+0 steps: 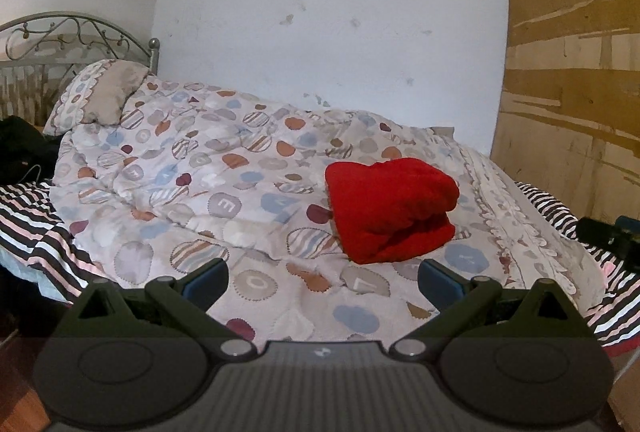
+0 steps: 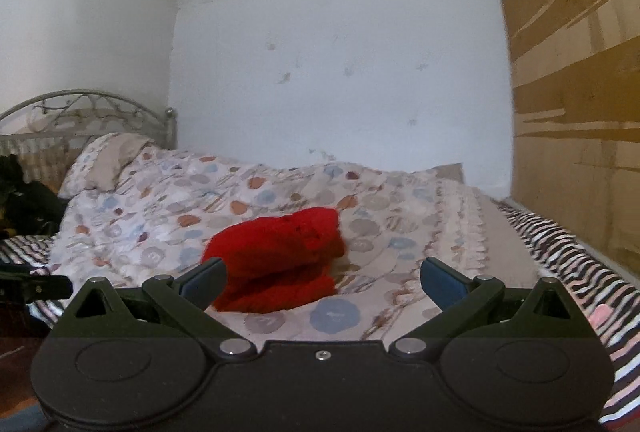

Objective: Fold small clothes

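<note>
A red garment (image 1: 390,209) lies folded into a thick bundle on the patterned quilt (image 1: 224,191) of a bed. It also shows in the right wrist view (image 2: 280,264). My left gripper (image 1: 322,282) is open and empty, held back from the bundle, which lies ahead and slightly right of it. My right gripper (image 2: 322,282) is open and empty, with the bundle just ahead and left, partly behind its left finger (image 2: 204,282). The right gripper's tip shows at the right edge of the left wrist view (image 1: 612,238).
A pillow (image 1: 100,95) and metal headboard (image 1: 68,31) are at the far left. A striped sheet (image 2: 560,256) runs along the bed's near edge. A brown cardboard panel (image 1: 576,79) stands at the right. Dark clothing (image 1: 20,147) lies at the left. A white wall (image 1: 328,11) is behind.
</note>
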`<state>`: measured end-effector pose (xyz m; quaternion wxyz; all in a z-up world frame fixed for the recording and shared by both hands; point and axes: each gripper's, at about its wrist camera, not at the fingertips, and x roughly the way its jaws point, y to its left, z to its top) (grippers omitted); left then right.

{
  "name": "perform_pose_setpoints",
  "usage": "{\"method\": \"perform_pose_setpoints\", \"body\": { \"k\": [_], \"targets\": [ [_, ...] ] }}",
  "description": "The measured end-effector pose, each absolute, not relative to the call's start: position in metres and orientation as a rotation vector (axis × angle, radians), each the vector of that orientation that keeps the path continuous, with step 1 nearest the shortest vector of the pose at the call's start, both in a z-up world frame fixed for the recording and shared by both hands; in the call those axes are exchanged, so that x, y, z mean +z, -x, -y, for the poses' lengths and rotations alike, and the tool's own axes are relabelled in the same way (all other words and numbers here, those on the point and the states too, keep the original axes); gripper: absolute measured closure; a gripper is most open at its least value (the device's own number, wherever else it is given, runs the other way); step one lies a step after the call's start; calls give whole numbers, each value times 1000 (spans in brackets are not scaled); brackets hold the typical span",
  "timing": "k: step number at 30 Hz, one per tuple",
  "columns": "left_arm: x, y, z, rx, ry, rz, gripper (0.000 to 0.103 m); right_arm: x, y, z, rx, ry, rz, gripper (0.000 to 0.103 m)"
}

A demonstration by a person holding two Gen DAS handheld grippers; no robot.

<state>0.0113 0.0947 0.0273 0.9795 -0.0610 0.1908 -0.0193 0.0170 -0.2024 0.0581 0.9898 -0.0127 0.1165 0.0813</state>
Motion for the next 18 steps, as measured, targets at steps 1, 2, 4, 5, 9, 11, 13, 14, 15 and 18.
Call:
{"method": "perform_pose_setpoints", "body": {
  "k": [1,2,4,5,9,11,13,14,15,18],
  "targets": [
    [27,-11,-95,-38,123,-385,1,57,-17,201,169,30,-239,0],
    [26,-11,-95,-37,123,-385,1,55,-17,200,173,37,-242,0],
    [25,-10,-96,-31,121,-385,1,52,-16,198,179,51,-249,0],
    [25,-10,-96,-29,119,-388,1,50,-17,197,182,54,-253,0],
    [23,-13,-96,-29,119,-408,1,47,-18,196,187,45,-268,0],
    [22,-12,-97,-30,124,-410,1,47,-19,195,188,45,-270,0],
    [22,-12,-96,-34,127,-411,1,47,-18,195,188,46,-269,0],
    [22,-12,-96,-35,127,-410,1,47,-18,195,187,47,-268,0],
    [22,-12,-96,-34,127,-411,1,47,-18,195,187,44,-268,0],
    [22,-12,-96,-35,126,-412,1,47,-18,195,188,45,-268,0]
  ]
}}
